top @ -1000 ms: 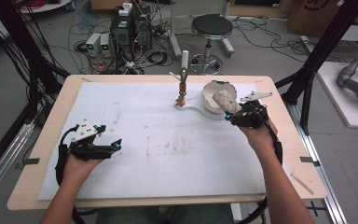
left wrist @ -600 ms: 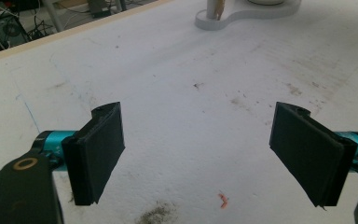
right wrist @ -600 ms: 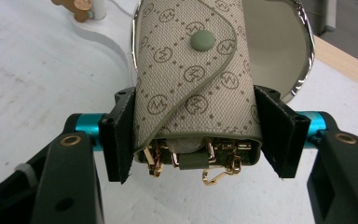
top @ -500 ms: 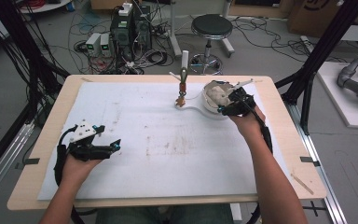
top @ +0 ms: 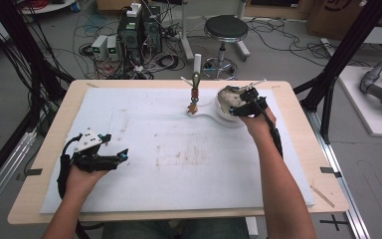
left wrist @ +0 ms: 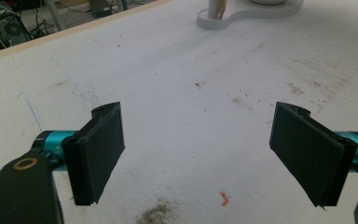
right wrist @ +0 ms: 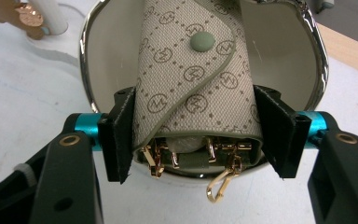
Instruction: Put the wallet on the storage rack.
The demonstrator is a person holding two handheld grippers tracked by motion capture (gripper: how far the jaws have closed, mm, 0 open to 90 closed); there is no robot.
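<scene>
- The key pouch (right wrist: 196, 70) in the right gripper view carries a repeated woven monogram: a circle with a letter like an "M" inside, set among rows of small dots.
- No other lettering, number or label can be read anywhere else.

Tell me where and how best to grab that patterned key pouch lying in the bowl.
Grip the key pouch across its two long folded sides, near the open end where the gold hooks hang, coming in from that end over the bowl rim. The rolled body is narrow there and fits between the pads. The right gripper already clamps it this way, so this hold likely works.
</scene>
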